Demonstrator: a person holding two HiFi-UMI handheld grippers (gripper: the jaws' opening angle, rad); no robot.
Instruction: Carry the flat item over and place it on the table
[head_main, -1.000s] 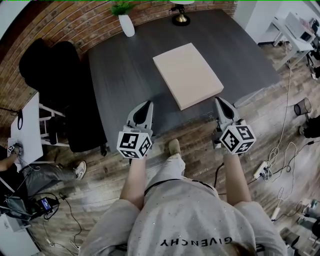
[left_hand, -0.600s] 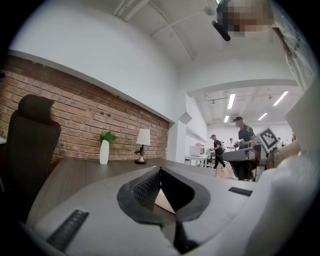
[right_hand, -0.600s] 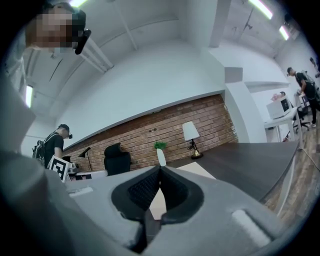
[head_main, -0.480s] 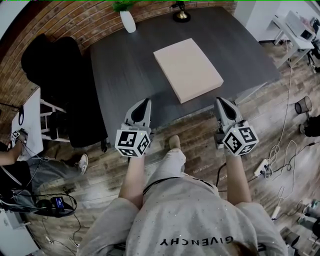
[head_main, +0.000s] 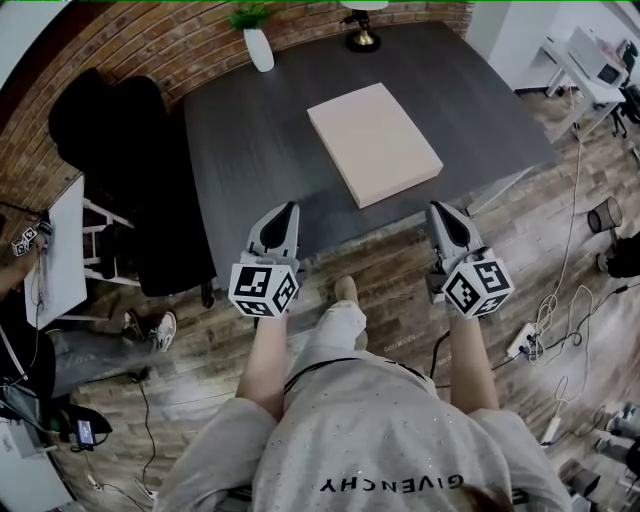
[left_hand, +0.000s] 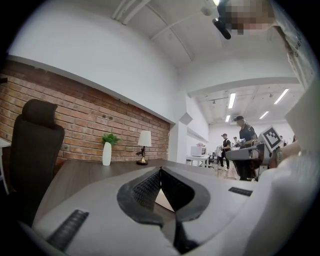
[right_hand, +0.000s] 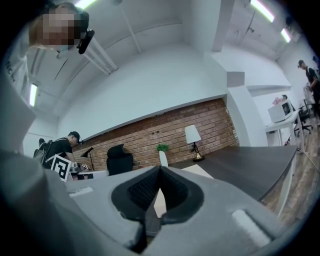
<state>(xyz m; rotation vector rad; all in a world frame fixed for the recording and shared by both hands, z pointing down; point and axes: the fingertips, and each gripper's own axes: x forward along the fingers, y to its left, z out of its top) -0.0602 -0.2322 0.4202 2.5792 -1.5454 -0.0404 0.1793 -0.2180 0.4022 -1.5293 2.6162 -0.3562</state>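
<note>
A: From the head view, where is the flat item?

B: It lies flat on the dark desk, right of the middle, with its near corner close to the desk's near edge. A white vase and a lamp stand at the far edge, well apart from it.

A: And the grippers?

B: The left gripper and the right gripper hover at the near edge, one on each side of that corner. Neither touches the item.

A: What does the left gripper view show?

B: Its fingers are pressed together at the tips, with nothing between them. A pale sliver of the flat item shows beyond them, and the vase stands far off by the brick wall.

A: The right gripper view?

B: The same: its fingers meet with nothing held. The flat item lies beyond them on the desk.

A: How would it handle?

B: It looks like a stiff, smooth board or shallow box. It seems light, but probably too broad for one grip. I'd pinch two opposite edges, one gripper on each. Because it lies flush on the desk, the fingers would have to catch a side edge, which could slip.
</note>
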